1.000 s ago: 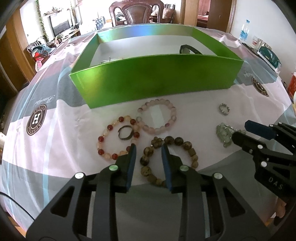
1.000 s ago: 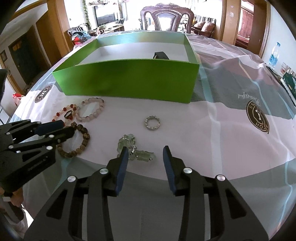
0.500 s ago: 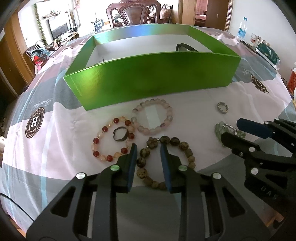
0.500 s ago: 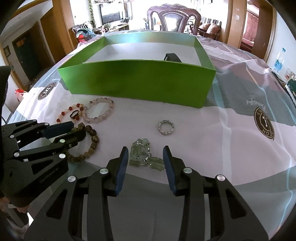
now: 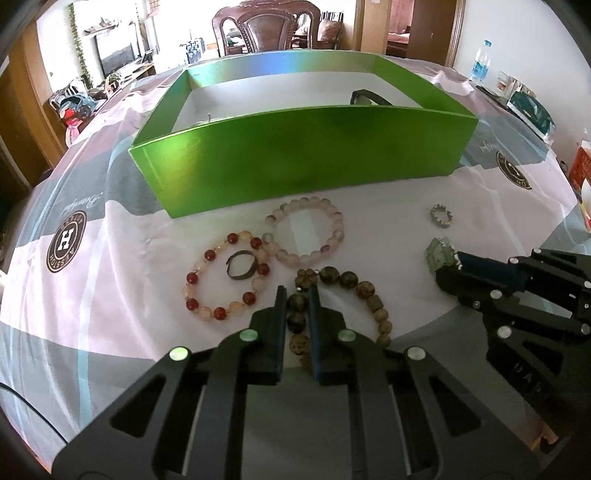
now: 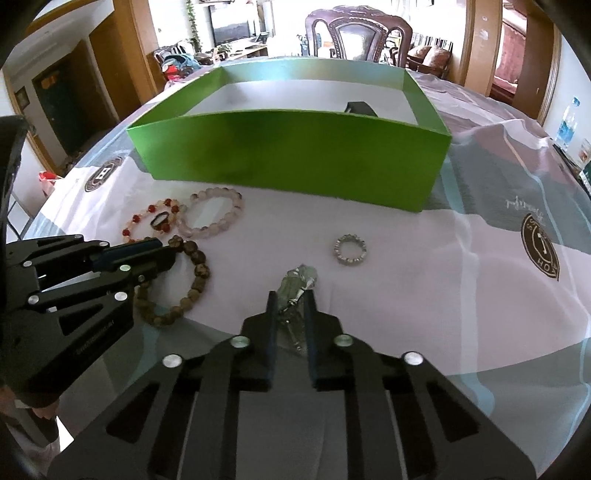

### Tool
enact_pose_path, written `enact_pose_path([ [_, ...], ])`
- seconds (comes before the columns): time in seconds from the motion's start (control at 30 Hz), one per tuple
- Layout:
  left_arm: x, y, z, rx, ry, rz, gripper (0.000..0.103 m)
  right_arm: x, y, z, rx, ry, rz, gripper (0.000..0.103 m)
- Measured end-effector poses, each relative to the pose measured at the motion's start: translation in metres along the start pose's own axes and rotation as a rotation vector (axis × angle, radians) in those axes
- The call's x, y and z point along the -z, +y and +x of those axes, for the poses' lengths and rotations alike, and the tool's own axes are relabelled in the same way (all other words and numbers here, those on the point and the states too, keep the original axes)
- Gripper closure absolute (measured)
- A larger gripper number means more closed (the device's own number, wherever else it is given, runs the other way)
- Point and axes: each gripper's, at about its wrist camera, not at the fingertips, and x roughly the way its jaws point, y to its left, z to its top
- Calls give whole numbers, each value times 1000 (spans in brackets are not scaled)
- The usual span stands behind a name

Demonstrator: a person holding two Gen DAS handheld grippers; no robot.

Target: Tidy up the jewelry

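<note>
A green box (image 5: 303,162) stands at the far side of the cloth, also in the right wrist view (image 6: 291,158), with a dark band (image 5: 365,98) inside. In front lie a pink bead bracelet (image 5: 304,232), a red and cream bracelet (image 5: 225,277) around a dark ring (image 5: 240,265), a brown wooden bead bracelet (image 5: 354,291) and a silver ring (image 6: 350,250). My left gripper (image 5: 297,295) is shut on the brown bracelet's left side. My right gripper (image 6: 291,301) is shut on a pale green stone piece (image 6: 297,282) lying on the cloth.
The table carries a grey, pink and white logo cloth (image 6: 480,266). A wooden chair (image 5: 266,31) stands beyond the box. A water bottle (image 5: 482,64) and packets (image 5: 528,107) sit at the far right.
Both grippers have moved forward and closed: the left onto the brown bracelet, the right onto the green stone piece.
</note>
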Motion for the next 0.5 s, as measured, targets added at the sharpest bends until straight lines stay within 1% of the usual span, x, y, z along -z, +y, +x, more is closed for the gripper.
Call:
enact_pose_path([
  [0.1, -2, 2, -8, 1, -16, -7, 91, -2, -1, -7, 3, -19, 1, 95],
  [0.33, -12, 6, -41, 9, -98, -12, 91, -11, -2, -31, 28, -86, -5, 95],
  [0.5, -18, 12, -60, 11, -138, -21, 91, -15, 1, -37, 30, -96, -21, 95],
])
